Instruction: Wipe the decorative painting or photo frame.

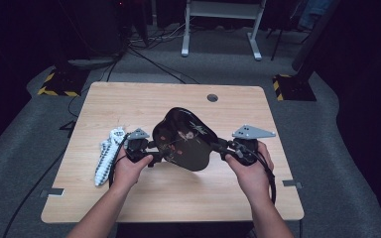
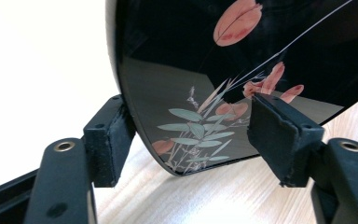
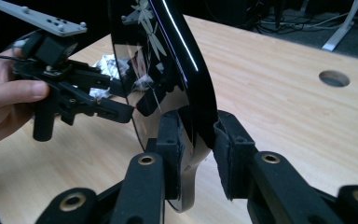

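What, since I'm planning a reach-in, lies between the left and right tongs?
The black plate, on edge, spans the stretch between the left tongs and right tongs, shown in the high view.

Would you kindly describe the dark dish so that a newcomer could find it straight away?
On the wooden table, look midway between the two hands. The tray is held up there on edge: glossy black with painted pink and green leaves, unlike the white crumpled wrapper lying flat to its left.

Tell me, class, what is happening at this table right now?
A person holds a black lacquered plate on edge above the wooden table, between two hand-held grippers. The right gripper clamps the plate's rim in its jaws. The left gripper has the opposite edge between its jaws, with a gap on at least one side. A crumpled white wrapper lies on the table to the left.
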